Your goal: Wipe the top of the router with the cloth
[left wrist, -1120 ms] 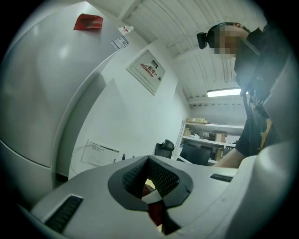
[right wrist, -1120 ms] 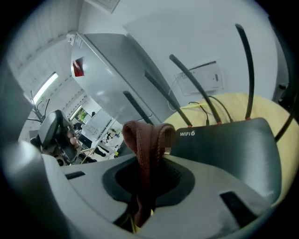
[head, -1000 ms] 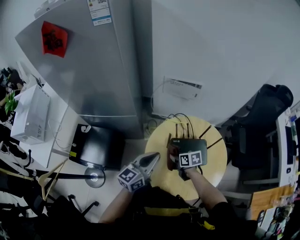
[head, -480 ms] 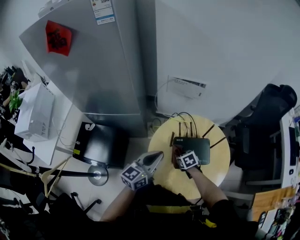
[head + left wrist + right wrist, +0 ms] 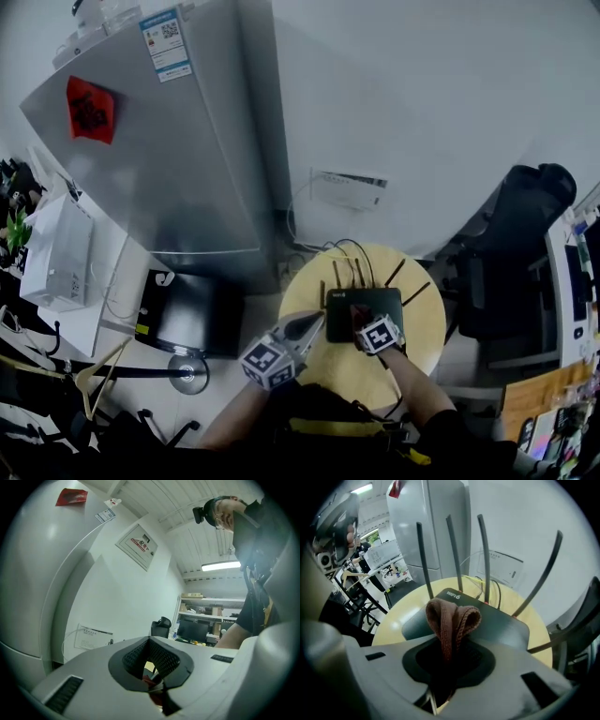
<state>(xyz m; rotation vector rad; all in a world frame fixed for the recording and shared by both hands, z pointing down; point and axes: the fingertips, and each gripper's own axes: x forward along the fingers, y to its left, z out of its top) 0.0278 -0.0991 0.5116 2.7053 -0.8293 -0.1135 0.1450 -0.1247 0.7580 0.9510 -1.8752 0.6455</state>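
The right gripper (image 5: 449,660) pinched the brown cloth (image 5: 452,616) tight, just over the top of the black router (image 5: 497,620). The router sat near the back edge of the round table (image 5: 391,616). The left gripper (image 5: 152,667) was closed on nothing, over the table's left edge

Head view: high up, looks steeply down on table (image 5: 424,326) w/ router (image 5: 384,302). Right gripper view: close, low over router, facing far. Left gripper view: table's near-left, tilted up. All share fridge (image 5: 169,159).
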